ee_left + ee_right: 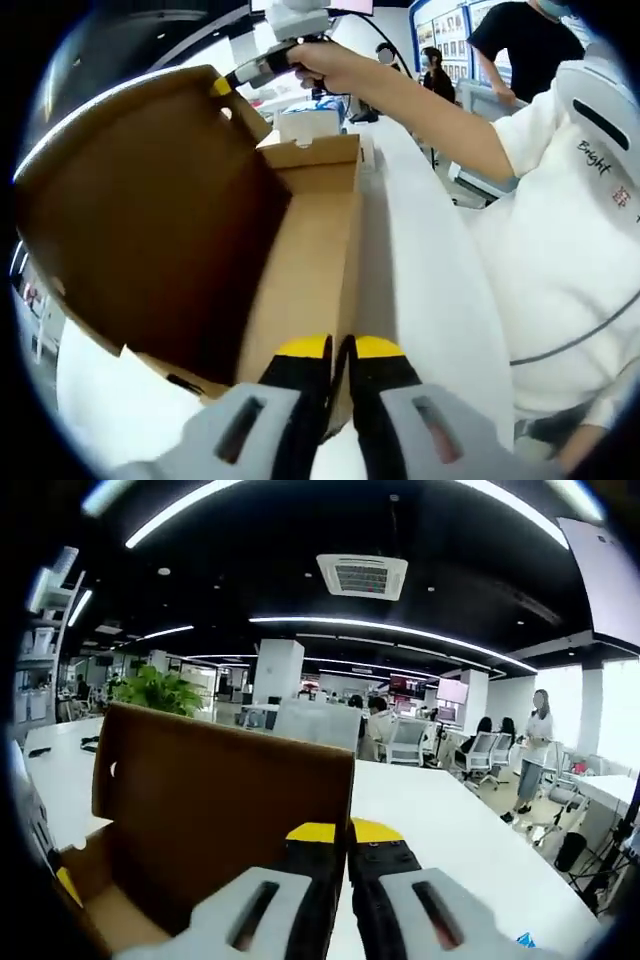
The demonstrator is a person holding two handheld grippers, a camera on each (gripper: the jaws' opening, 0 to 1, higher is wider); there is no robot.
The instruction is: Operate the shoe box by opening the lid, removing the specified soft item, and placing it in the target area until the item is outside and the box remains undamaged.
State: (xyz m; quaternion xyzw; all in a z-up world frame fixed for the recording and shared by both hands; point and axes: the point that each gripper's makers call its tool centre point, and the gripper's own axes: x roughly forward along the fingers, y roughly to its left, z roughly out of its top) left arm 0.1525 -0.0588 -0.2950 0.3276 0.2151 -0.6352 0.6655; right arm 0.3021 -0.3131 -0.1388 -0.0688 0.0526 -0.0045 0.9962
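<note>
The brown cardboard shoe box (310, 250) lies open on the white table (420, 250). Its lid (150, 220) stands raised on the left. In the left gripper view my left gripper (342, 350) is shut on the near end of the box's side wall. At the top, my right gripper (225, 85) pinches the lid's far corner. The right gripper view shows the right gripper (348, 832) shut on the edge of the lid (220, 810). The inside of the box is in shadow, and I cannot make out any soft item in it.
A person's white sleeve and arm (560, 200) reach across the right side of the table. A white box (310, 125) stands beyond the shoe box. Office chairs (405, 742), a plant (160, 692) and people stand farther off; the table top (450, 830) stretches away to the right.
</note>
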